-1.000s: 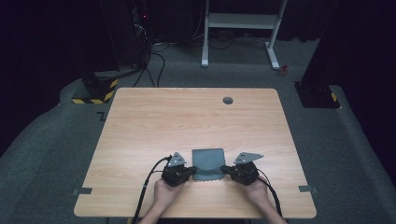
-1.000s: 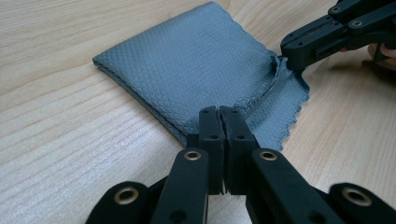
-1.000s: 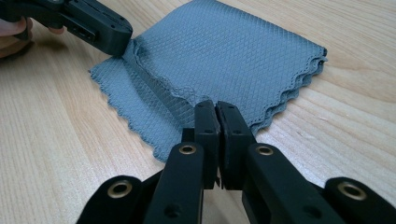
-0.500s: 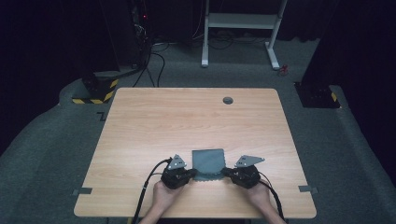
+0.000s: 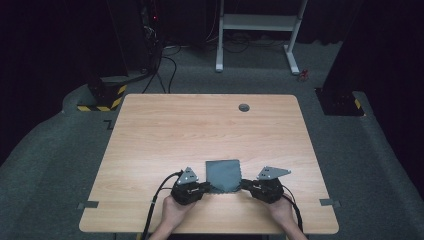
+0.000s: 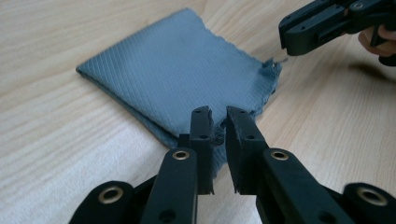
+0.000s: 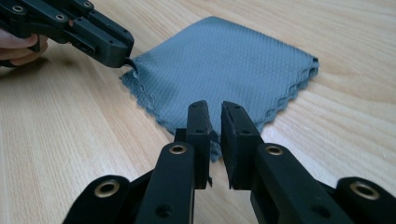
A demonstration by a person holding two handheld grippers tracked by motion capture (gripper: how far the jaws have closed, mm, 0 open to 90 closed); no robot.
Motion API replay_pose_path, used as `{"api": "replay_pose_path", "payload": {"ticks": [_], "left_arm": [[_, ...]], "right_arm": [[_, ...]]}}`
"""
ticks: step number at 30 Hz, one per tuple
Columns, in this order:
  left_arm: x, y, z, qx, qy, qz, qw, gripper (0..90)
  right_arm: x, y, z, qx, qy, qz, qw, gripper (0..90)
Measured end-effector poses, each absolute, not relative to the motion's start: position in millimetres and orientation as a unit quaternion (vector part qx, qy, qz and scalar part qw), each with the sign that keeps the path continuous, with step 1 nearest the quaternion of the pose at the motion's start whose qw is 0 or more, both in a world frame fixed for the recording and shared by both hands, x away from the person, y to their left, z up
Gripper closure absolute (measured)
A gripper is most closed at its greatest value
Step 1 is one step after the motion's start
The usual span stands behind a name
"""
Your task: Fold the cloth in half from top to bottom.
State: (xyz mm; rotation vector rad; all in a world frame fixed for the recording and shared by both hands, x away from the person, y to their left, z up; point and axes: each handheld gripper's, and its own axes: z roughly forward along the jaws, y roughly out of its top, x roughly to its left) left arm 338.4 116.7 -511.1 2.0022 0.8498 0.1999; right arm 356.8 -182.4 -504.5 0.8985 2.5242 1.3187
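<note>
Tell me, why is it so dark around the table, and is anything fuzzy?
High view: light falls on the table, the room behind stays black. Left gripper view: the cloth looks sharp, the near fingers slightly soft. Right gripper view: soft shadow under the other gripper, no glare.

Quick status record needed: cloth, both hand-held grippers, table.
cloth: grey folded cloth lying flat near the table's near edge
left hand-held gripper: at the cloth's near left corner, jaws slightly apart, just been opening, cloth edge between them, pads not pressing
right hand-held gripper: at the near right corner, same state
table: light wood
</note>
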Motion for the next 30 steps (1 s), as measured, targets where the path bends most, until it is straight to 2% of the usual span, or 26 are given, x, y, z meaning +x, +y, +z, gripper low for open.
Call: {"api": "replay_pose_path", "payload": {"ticks": [6,11,18,30], "left_arm": [[341.5,112.9,-501.3,0.809,0.341,0.088,0.470,78.5],[351.1,105.9,-505.6,0.813,0.354,0.095,0.451,75.0],[351.3,92.2,-515.4,0.834,0.343,0.116,0.416,72.8],[340.0,97.9,-520.1,0.847,0.334,0.126,0.394,69.8]], "right_arm": [[364.0,-172.7,-505.3,0.306,0.842,0.437,0.081,82.1],[370.4,-165.3,-509.7,0.310,0.847,0.424,0.087,81.9],[366.7,-159.6,-517.1,0.305,0.860,0.395,0.102,77.3],[352.0,-166.6,-521.2,0.297,0.865,0.387,0.117,68.9]]}}
